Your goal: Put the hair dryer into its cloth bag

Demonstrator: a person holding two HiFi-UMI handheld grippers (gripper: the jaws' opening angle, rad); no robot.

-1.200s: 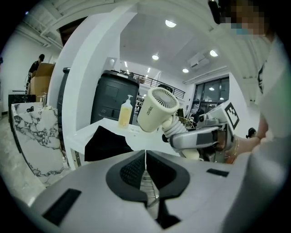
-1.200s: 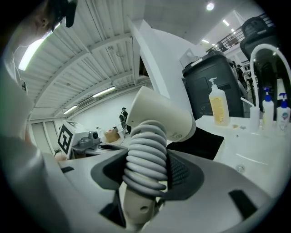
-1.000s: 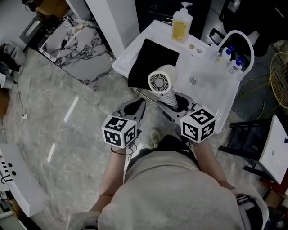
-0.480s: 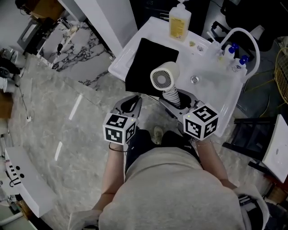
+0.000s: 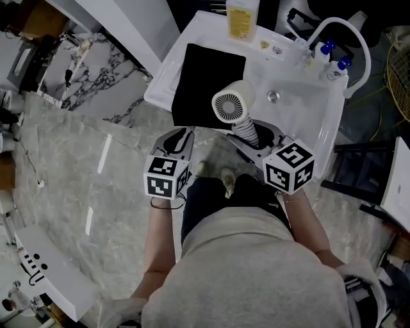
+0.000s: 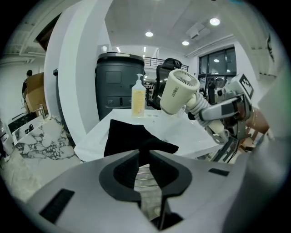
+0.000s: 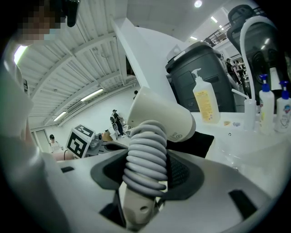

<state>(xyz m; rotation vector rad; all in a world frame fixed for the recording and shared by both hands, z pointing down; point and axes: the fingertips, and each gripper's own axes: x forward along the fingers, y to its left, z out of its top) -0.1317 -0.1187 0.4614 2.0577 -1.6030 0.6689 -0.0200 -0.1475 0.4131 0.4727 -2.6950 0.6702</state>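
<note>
Right gripper (image 5: 255, 136) clamps the dryer (image 5: 230, 106) by its cord-wrapped handle; left gripper (image 5: 179, 136), jaws just opening and empty, should pinch the bag's (image 5: 208, 83) near edge.

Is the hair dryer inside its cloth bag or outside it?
Outside: right tongs hold the hair dryer; cloth bag lies flat beside the sink.

Cloth bag (image 5: 205, 80) lies clear on the surface (image 5: 160, 95); soap bottle (image 5: 241, 19) at twelve o'clock and faucet (image 5: 343, 19) at two o'clock obstruct.
</note>
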